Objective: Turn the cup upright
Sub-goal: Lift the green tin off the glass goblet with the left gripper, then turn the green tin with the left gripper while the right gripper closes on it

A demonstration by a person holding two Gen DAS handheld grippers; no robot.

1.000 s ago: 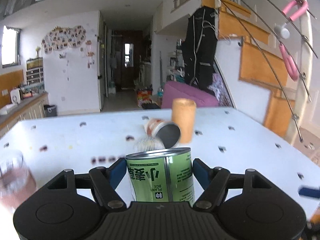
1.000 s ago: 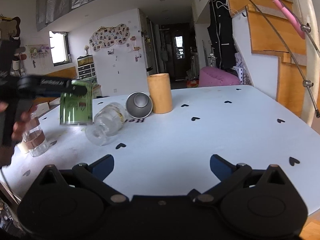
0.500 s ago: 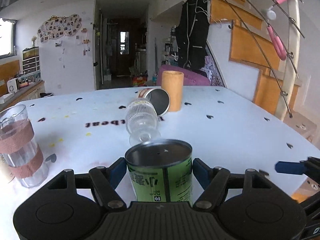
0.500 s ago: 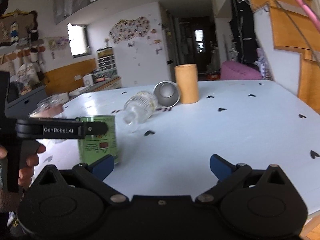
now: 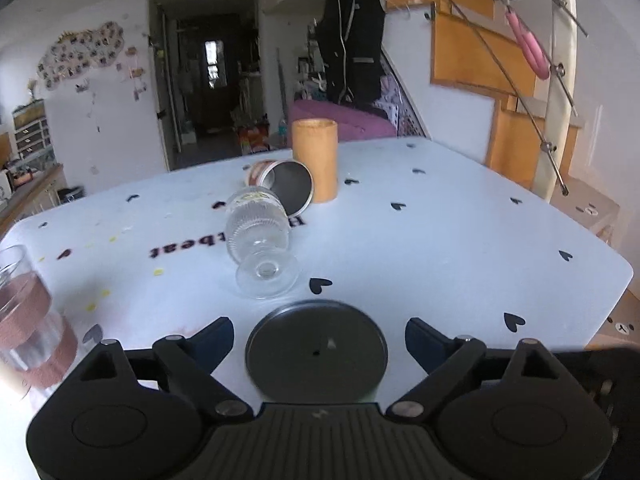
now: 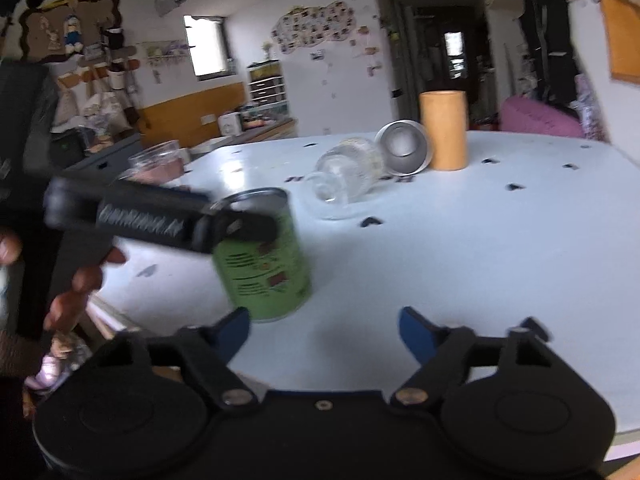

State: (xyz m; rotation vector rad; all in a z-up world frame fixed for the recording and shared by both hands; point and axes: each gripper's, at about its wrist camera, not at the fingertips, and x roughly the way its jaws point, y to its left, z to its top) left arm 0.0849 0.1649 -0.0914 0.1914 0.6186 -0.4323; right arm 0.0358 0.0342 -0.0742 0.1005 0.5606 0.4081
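White tabletop (image 5: 440, 240) with black heart stickers, in an open room: stairs on the right, dark hallway straight back.

Your left tongs (image 5: 318, 338) are spread apart, with a gap either side of the green can (image 6: 264, 260). That can sits between the blue pads, closed flat end facing up, standing on the tabletop near your edge. In the right wrist view the left tongs (image 6: 244, 224) sit at the can's top; it's blurred, so I can't tell if a pad touches. Your left hand (image 6: 76, 276) is on the handle.

Your right tongs (image 6: 324, 326) are also apart, nothing between them, hovering over the near edge just right of the can.

Five vessels on the tabletop:
- One green can, as above.
- One clear ribbed glass (image 5: 260, 240) on its side just past the can, foot toward you. It lies directly between the can and the far items.
- One steel cup (image 5: 290, 192) on its side, open mouth toward you, touching or nearly touching the glass's far end.
- One tan cylinder (image 5: 315, 160) upright, just beside the steel cup on its right.
- One clear tumbler with brown bands (image 5: 28, 320) upright at far left, well apart from the rest.
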